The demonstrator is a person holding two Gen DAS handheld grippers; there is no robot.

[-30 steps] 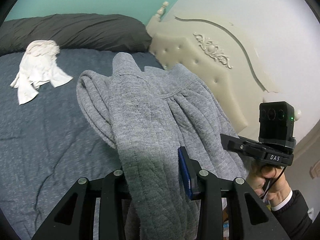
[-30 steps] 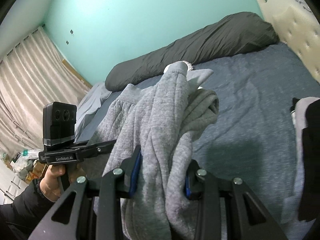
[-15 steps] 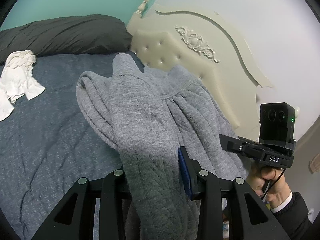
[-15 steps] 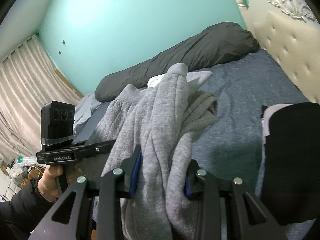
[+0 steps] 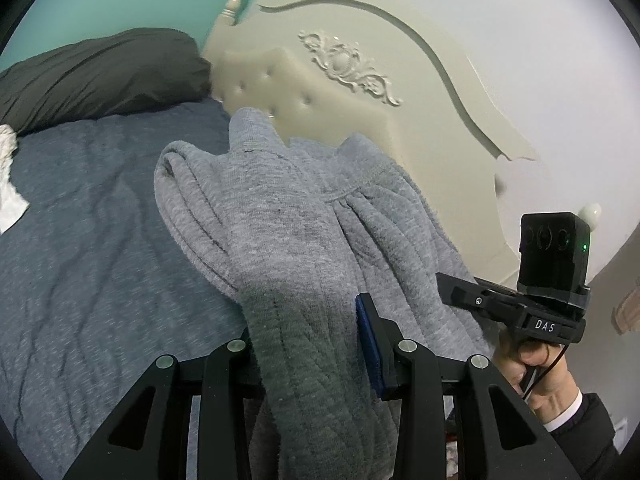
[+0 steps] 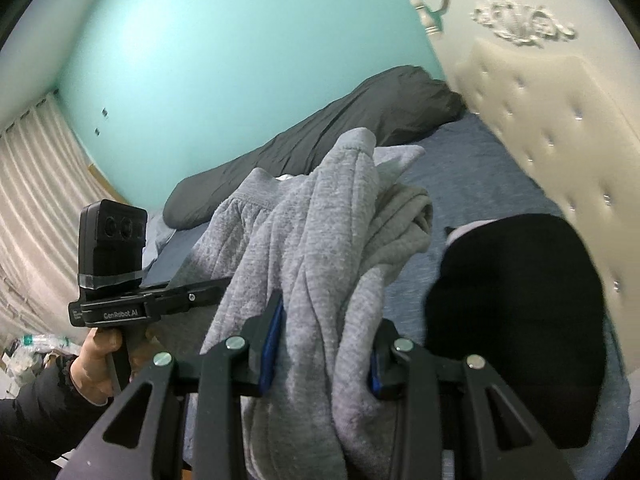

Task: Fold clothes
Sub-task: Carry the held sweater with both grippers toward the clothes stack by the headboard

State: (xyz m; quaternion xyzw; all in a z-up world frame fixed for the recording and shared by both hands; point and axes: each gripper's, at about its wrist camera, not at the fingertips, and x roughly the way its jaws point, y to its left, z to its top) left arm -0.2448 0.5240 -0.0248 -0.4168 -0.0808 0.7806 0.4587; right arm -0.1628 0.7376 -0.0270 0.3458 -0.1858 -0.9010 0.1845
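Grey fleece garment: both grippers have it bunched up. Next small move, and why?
Probably lower it onto the bare blue-grey bedspread and spread it. The grey fleece garment hangs bunched, pinched by the left gripper and right gripper, beside a black garment.

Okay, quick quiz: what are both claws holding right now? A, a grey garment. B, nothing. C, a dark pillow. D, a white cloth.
A: the left claw and the right claw are each shut on folds of the grey garment, bunched between their fingers.
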